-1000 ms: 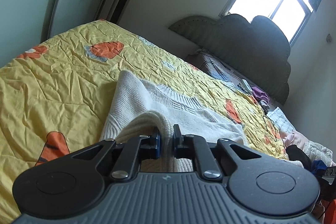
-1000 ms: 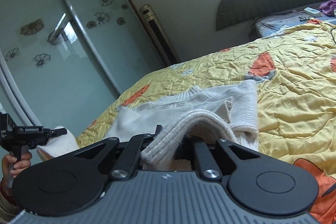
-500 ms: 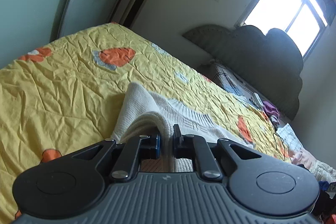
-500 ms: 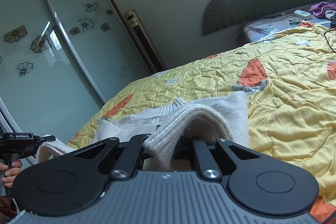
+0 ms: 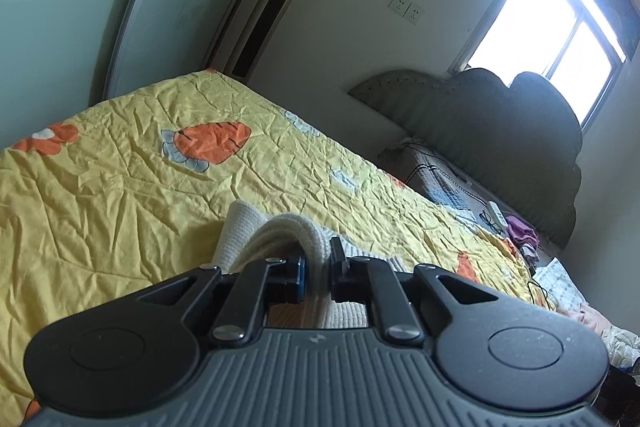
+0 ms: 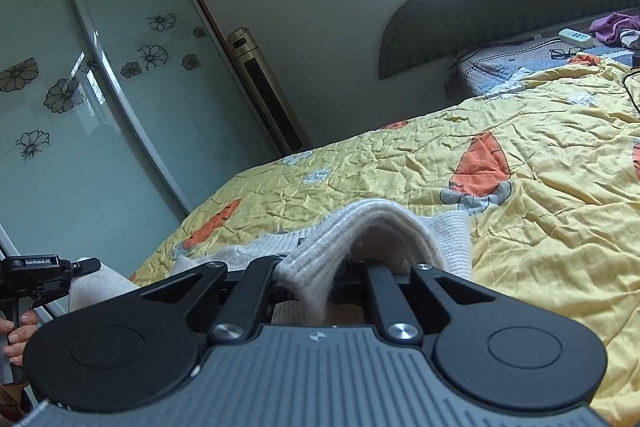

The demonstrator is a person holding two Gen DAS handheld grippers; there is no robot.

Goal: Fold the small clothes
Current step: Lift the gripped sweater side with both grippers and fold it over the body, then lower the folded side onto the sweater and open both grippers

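Observation:
A cream knit sweater [image 5: 280, 231] lies on the yellow quilt [image 5: 120, 187] with orange prints. My left gripper [image 5: 318, 267] is shut on a thick fold of its ribbed edge, which arches over the left finger. In the right wrist view, my right gripper [image 6: 320, 279] is shut on another fold of the same sweater [image 6: 380, 223], which humps over its fingers. The flat rest of the sweater is mostly hidden behind the held folds. At the far left of that view, the left gripper [image 6: 86, 265] shows, held by a hand [image 6: 16, 335], with cream knit hanging from it.
The quilt [image 6: 540, 227] stretches ahead to a dark padded headboard [image 5: 500, 115]. A remote [image 6: 574, 37], glasses [image 6: 566, 53] and purple clothes [image 6: 616, 25] lie near the pillows. A tall air conditioner [image 5: 276, 7] and glass wardrobe doors [image 6: 80, 87] stand beyond the bed's far side.
Both grippers have carried the gripped sweater edge forward over the bed. Less of the flat sweater shows ahead of them now, and more of the wall and window is in view.

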